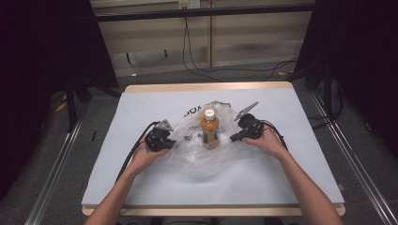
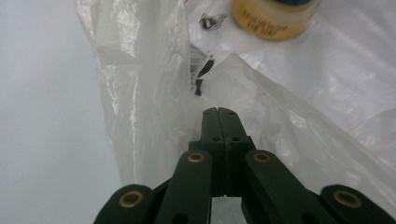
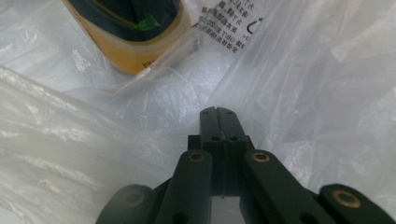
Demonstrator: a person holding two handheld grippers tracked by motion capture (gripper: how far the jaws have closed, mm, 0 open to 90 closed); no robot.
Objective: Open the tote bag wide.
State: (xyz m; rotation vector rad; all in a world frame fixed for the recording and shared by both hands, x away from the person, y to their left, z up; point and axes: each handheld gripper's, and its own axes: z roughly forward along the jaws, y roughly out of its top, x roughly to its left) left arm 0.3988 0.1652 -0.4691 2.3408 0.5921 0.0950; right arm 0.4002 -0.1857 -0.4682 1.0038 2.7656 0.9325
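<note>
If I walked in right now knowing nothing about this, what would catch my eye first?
Probably the orange drink bottle with a white cap, standing upright mid-table on a crumpled clear plastic bag. On either side of it a person's hands hold black tools, the left gripper and the right gripper, both with jaws closed at the bag's edges. All this sits on a pale grey table.

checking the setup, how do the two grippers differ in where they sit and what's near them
The left gripper sits at the left edge of the clear plastic bag, lower in the high view; the right gripper sits at the bag's right side, closer to the orange bottle. The left one's grey plate lies flat; the right one's tilts upward. Both have their jaws shut and point inward at the bag.
</note>
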